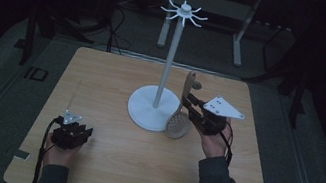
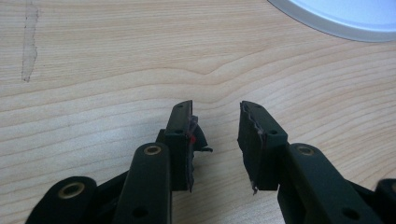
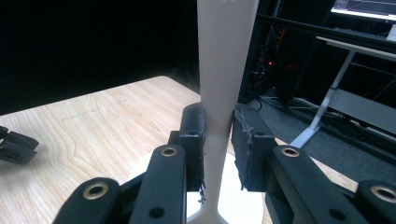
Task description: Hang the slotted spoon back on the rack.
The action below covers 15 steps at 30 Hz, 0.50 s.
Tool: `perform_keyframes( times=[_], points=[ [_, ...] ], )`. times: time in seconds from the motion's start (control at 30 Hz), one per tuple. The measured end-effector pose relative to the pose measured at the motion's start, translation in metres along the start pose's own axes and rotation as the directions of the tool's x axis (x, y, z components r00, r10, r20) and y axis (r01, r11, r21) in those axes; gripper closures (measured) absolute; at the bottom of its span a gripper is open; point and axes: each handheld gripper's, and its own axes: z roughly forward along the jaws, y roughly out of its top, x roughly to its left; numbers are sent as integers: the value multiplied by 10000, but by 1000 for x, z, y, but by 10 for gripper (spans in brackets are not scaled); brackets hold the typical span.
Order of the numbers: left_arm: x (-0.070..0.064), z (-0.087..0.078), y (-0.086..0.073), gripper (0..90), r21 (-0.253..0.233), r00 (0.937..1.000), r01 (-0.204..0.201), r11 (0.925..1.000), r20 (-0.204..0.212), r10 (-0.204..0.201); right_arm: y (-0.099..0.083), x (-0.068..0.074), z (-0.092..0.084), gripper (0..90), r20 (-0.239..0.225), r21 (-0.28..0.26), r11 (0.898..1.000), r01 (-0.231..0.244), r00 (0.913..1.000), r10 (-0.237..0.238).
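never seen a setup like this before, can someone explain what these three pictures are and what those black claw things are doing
There is no robot here. A person sits at a wooden table with a hand-held black gripper in each hand.

The high view looks down from above the person. The other two pictures come from small cameras riding on the grippers, looking along their jaws.

On the table stands a white stand: a round base, a tall pole and a ring of hooks on top.

The right gripper is shut on the handle of a pale slotted spoon, held roughly upright with its perforated head down beside the stand's base. Its own view shows the handle pinched between the jaws.

The left gripper is open and holds nothing, low over bare wood.
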Motion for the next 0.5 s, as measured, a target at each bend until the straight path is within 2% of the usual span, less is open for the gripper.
perform_keyframes(
  times=[0.5],
  points=[
    [0, 0, 0, 660, -27, 10000, -4, 10000, -4, 4, 14, -5, 1, 746, 160, -167, 9999, -15, 9999, 18]
  ],
)
